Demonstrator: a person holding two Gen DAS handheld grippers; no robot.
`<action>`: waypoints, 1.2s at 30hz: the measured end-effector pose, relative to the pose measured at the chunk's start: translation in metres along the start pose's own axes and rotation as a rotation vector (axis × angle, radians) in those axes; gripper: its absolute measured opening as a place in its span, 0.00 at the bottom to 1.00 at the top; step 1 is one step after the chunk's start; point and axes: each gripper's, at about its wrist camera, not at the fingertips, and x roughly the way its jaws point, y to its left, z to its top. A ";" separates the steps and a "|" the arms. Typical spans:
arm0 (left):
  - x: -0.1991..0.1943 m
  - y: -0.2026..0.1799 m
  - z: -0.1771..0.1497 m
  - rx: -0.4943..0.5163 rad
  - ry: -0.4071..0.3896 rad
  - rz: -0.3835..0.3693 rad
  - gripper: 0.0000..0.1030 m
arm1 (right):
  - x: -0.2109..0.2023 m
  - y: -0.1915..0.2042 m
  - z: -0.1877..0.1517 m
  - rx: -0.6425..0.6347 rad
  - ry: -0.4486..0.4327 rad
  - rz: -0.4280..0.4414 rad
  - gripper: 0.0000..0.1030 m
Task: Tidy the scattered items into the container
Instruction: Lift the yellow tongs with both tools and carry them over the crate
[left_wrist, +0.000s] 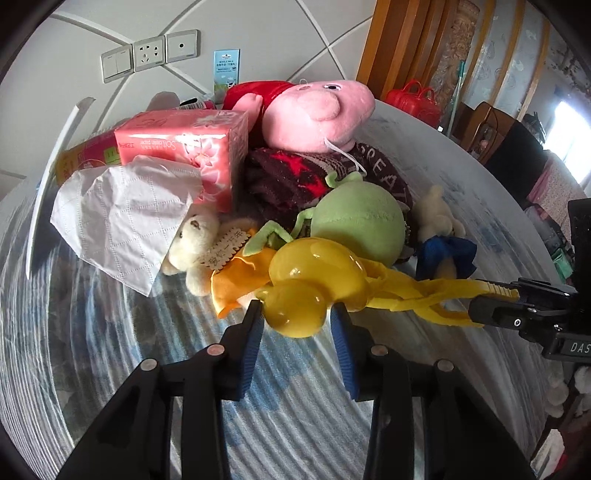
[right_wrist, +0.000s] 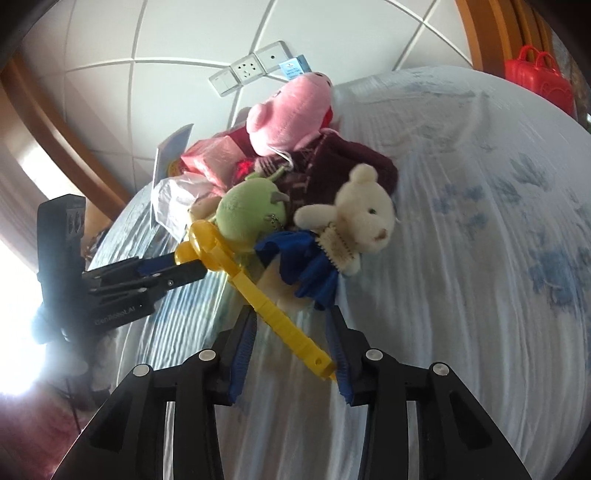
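Observation:
A pile of items lies on a blue-patterned cloth surface (right_wrist: 480, 229). It holds a pink pig plush (left_wrist: 317, 110), a pink tissue box (left_wrist: 184, 151), a dark knit cloth (left_wrist: 295, 177), a green round plush (left_wrist: 358, 221), a small cream bear (left_wrist: 195, 243) and a white bear in a blue dress (right_wrist: 354, 221). A yellow plastic snowball-maker tong (left_wrist: 314, 284) lies in front. My left gripper (left_wrist: 297, 314) is closed around its ball end. My right gripper (right_wrist: 291, 325) is open with the tong's handle (right_wrist: 291, 325) between its fingers.
A red plastic case (left_wrist: 413, 99) stands at the far edge of the surface, also in the right wrist view (right_wrist: 539, 77). A white tissue (left_wrist: 118, 218) hangs from the box. Wall sockets (left_wrist: 147, 53) and a wooden door frame (left_wrist: 399, 44) are behind.

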 end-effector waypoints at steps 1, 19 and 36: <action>-0.002 0.001 0.001 -0.003 -0.011 0.003 0.31 | 0.000 0.001 0.002 0.000 -0.005 0.005 0.36; -0.101 0.014 -0.049 -0.115 -0.080 0.163 0.32 | -0.021 0.065 -0.007 -0.173 0.036 0.171 0.34; -0.199 0.027 -0.168 -0.434 -0.133 0.454 0.32 | 0.000 0.163 -0.054 -0.511 0.204 0.405 0.33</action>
